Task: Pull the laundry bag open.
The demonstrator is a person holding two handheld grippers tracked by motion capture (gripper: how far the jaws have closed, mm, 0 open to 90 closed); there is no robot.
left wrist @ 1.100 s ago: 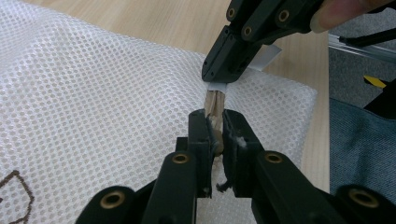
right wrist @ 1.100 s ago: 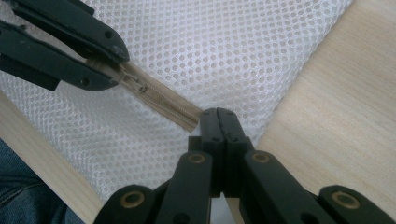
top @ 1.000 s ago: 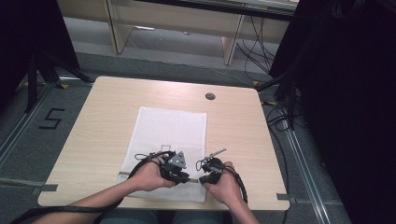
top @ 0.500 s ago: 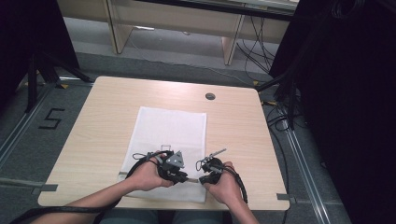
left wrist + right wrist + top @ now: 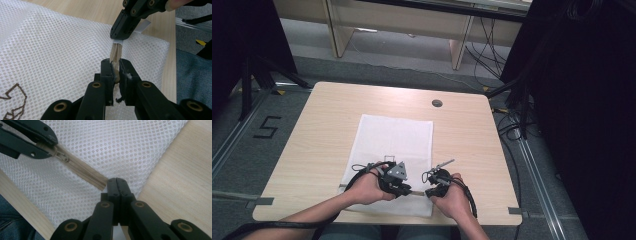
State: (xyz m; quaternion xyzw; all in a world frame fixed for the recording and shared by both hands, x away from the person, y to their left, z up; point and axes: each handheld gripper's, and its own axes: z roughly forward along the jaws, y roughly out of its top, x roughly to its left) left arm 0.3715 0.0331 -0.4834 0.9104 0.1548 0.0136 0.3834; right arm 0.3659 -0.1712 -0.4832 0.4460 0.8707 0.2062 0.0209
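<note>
A white mesh bag [image 5: 394,160] lies flat on the wooden table [image 5: 322,130], lengthwise from the table's centre toward your edge at 6 o'clock, its near end under your hands. Your left gripper [image 5: 404,189] sits on that near end at about 6 o'clock of the bag; in the left gripper view its jaws are clamped on the beige zipper [image 5: 115,53], the pads [image 5: 107,71] pressed to either side of the zipper's slider. Your right gripper [image 5: 428,192] rests just beside it, toward 3 o'clock, near the bag's near right corner; in the right gripper view its jaws stand together, pinching the end of the zipper [image 5: 86,172] where the tape meets the bag's edge. The zipper runs taut between the two grippers along the bag's near edge. In the right gripper view the slider [image 5: 62,156] sits at 10 o'clock, held by the other gripper's jaws. A dark printed mark [image 5: 12,100] shows on the mesh at 8 o'clock in the left gripper view. A round grommet [image 5: 437,103] lies in the tabletop beyond the bag, at 1 o'clock.
</note>
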